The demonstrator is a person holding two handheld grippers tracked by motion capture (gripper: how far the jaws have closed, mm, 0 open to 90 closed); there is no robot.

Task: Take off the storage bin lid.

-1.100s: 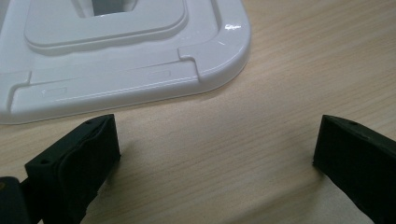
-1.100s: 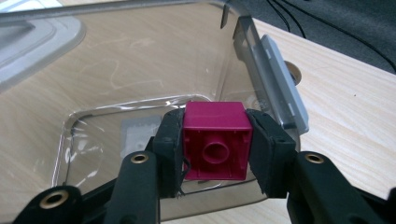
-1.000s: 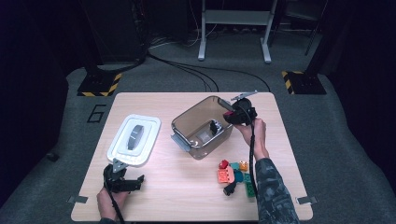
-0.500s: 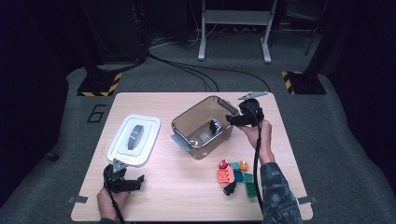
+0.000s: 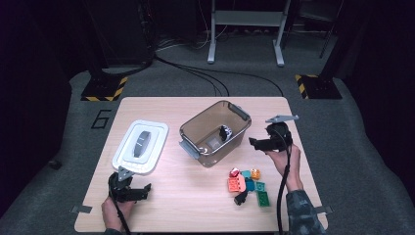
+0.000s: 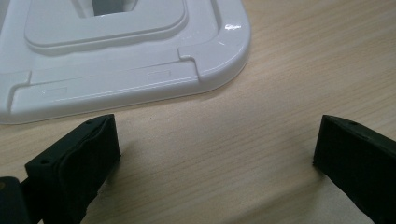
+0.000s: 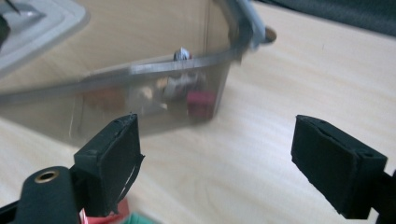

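From above, the clear brown plastic box (image 5: 215,133) sits mid-table with a small toy (image 5: 224,132) inside. The right gripper (image 5: 255,143) is just beside the box; its jaws, just opening, hold nothing.

In the left gripper view, the left gripper (image 6: 217,144) gapes empty near the white plastic lid (image 6: 126,60).

In the right gripper view, the box stands just beyond the parted jaws.

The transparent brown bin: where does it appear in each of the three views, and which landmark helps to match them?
High view: the brown bin stands at the table's centre, right of the white lid.
Left gripper view: no bin; the white lid lies at top left.
Right gripper view: the bin spans the upper left, beyond the claw.
Shared landmark: the wooden tabletop.
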